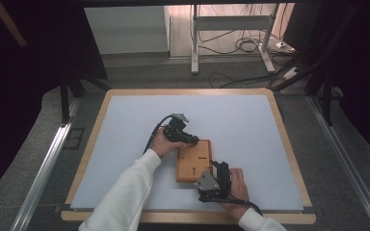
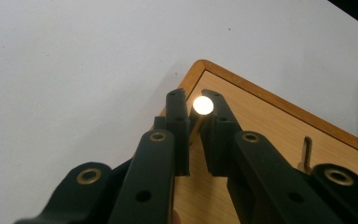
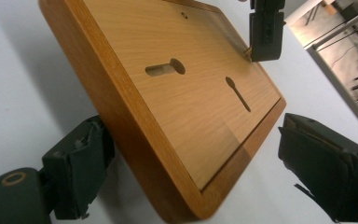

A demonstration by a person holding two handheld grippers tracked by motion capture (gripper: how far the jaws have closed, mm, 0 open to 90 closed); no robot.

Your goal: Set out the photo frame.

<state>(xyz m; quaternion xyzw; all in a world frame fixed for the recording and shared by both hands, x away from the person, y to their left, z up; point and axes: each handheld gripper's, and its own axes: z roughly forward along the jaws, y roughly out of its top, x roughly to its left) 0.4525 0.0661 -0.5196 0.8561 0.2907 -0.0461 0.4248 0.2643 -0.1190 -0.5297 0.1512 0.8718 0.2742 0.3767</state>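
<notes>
A flat wooden board [image 1: 189, 156] with a raised rim lies on the pale mat. Cut into its face are a keyhole slot [image 3: 165, 68], a spoon-shaped slot [image 3: 237, 93] and a small hole [image 3: 183, 14]. My left gripper [image 1: 191, 139] is over the board's far left corner, shut on a thin wooden peg [image 2: 203, 105] with a pale round end. From the right gripper view, that peg's tip [image 3: 249, 53] meets the board near its far edge. My right gripper [image 1: 218, 166] is at the near right corner. Its jaws [image 3: 198, 133] stand wide, one on each side of the corner, open.
The pale mat [image 1: 250, 125] covers a wood-edged table [image 1: 289, 144] with room on all sides of the board. Beyond the far edge are a floor with cables [image 1: 241, 45] and a metal stand [image 1: 195, 43]. Rails [image 1: 43, 168] run along both sides.
</notes>
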